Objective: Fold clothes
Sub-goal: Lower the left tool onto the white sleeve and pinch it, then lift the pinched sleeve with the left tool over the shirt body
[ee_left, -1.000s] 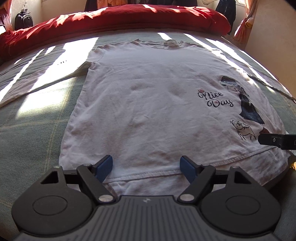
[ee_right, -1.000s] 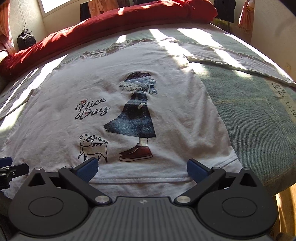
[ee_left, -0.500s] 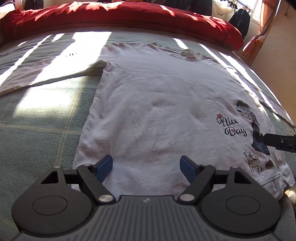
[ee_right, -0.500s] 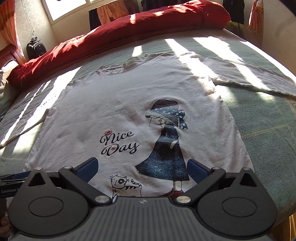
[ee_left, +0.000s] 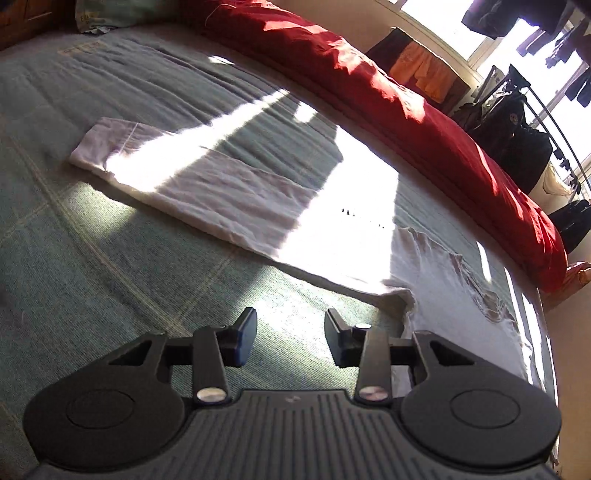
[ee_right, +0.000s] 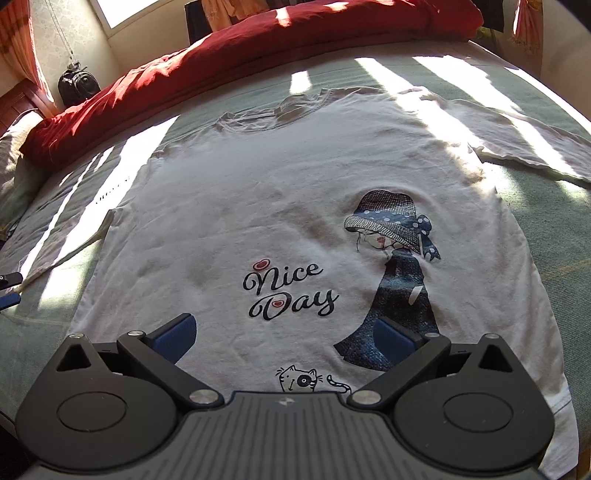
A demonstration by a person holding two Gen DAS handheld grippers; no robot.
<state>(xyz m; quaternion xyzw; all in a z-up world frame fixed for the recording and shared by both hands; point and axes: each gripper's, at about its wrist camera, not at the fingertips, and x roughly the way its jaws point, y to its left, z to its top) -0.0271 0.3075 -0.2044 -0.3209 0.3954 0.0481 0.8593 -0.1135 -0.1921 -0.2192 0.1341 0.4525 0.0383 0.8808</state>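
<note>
Left wrist view: left gripper (ee_left: 290, 339), half open and empty, faces the shirt (ee_right: 295, 206)'s sleeve (ee_left: 207, 188); a shallow pinch could snag the bedcover (ee_left: 92, 266). Right gripper (ee_right: 284, 338) gapes empty.

shirt (ee_right: 258, 206): white, black "Nice Day" script, dark blue figure print
bedcover (ee_left: 110, 266): grey-green, pale check lines
duvet (ee_right: 258, 44): red

A bedroom in a home is shown. A wide bed (ee_right: 546, 236) is covered with a grey-green checked spread, and a red duvet (ee_right: 229, 62) is bunched along its far edge. Dark garments are hung on a clothes rack (ee_left: 524, 122) beside a bright window (ee_left: 436, 7) (sunlight is cast in stripes across the spread). Orange curtains (ee_right: 22, 33) and patterned wallpaper (ee_right: 77, 33) are seen at the far left corner, where a black bag (ee_right: 78, 84) is hung.
</note>
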